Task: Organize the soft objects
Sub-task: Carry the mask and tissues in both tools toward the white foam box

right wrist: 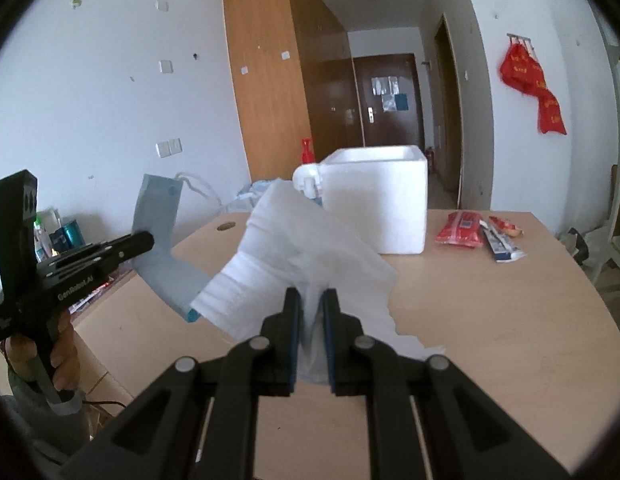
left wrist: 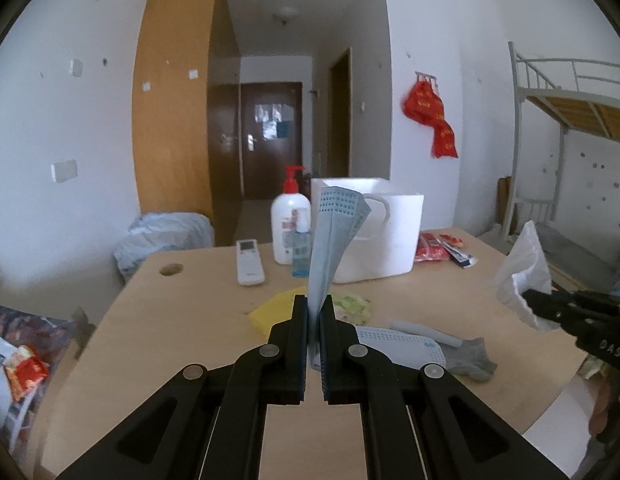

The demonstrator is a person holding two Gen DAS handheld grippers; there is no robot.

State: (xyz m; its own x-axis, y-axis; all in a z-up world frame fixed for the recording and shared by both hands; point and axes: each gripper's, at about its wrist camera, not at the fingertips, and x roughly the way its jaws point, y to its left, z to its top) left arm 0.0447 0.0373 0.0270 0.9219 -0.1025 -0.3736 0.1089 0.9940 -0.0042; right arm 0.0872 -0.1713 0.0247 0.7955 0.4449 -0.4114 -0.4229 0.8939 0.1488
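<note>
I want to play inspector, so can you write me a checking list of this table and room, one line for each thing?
Surface: tan wooden table, with a round hole near its far left corner.
Job's things: blue face mask and white tissue, both lifted off the table; gray cloth and yellow sponge lying on it.
Clutter: white foam box, pump bottle, remote, red snack packets.
Grippers: left tool shut on the mask; right tool shut on the tissue.
Cables: nothing seen on the table.
Surroundings: wooden wardrobe, dark door, red bags hanging on the wall, bunk bed.
</note>
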